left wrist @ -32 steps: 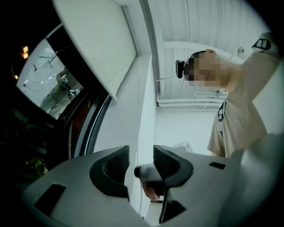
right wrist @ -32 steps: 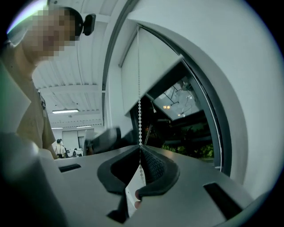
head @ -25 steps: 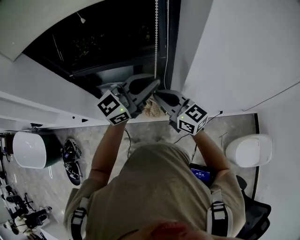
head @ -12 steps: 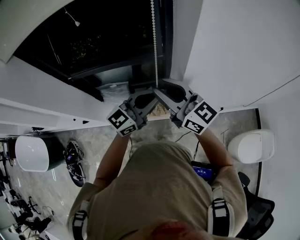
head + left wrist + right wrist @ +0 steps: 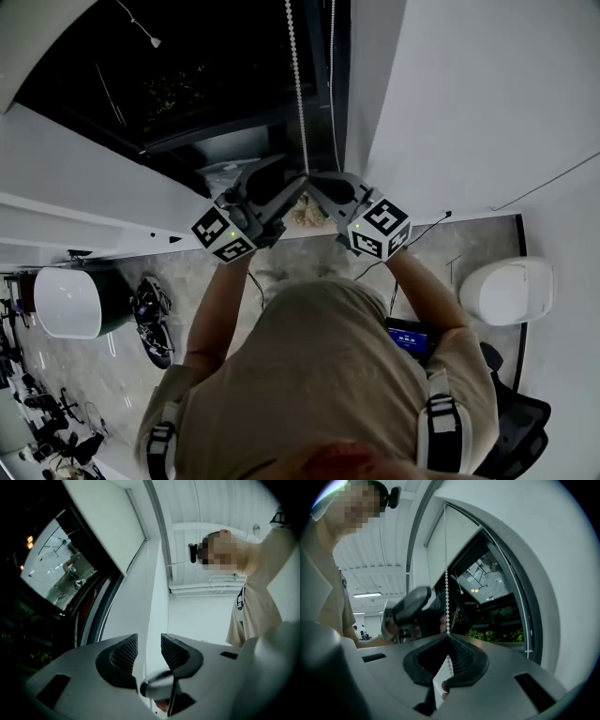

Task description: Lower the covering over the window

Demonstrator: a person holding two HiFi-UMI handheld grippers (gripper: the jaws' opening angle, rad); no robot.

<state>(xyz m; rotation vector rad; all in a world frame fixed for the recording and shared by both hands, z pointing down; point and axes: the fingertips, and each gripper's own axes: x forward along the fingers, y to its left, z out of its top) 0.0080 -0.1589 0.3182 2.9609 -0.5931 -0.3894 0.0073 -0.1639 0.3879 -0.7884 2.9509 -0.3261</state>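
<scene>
A white bead chain [image 5: 296, 84] hangs down in front of the dark window [image 5: 169, 84], and both grippers meet at its lower part. My right gripper [image 5: 314, 181] has just been closing and is shut on the bead chain [image 5: 446, 588], which runs down between its pads [image 5: 461, 656]. My left gripper [image 5: 300, 180] has just been opening. Its jaws [image 5: 149, 641] stand apart with only the white wall showing between them. The white roller blind [image 5: 105, 517] covers the upper part of the window. The left gripper [image 5: 410, 606] shows just beyond the chain in the right gripper view.
A white wall [image 5: 469, 94] flanks the window on the right, and a white sill [image 5: 84, 197] runs along the left. Below lie a stone floor with rounded white seats [image 5: 66, 300] [image 5: 506, 291] and dark gear [image 5: 150, 319]. A lit screen [image 5: 408, 339] sits at the person's hip.
The left gripper dipped lower half a second ago and has come back up and leftward. The right gripper has shifted slightly left. Both tips stay at the chain.
</scene>
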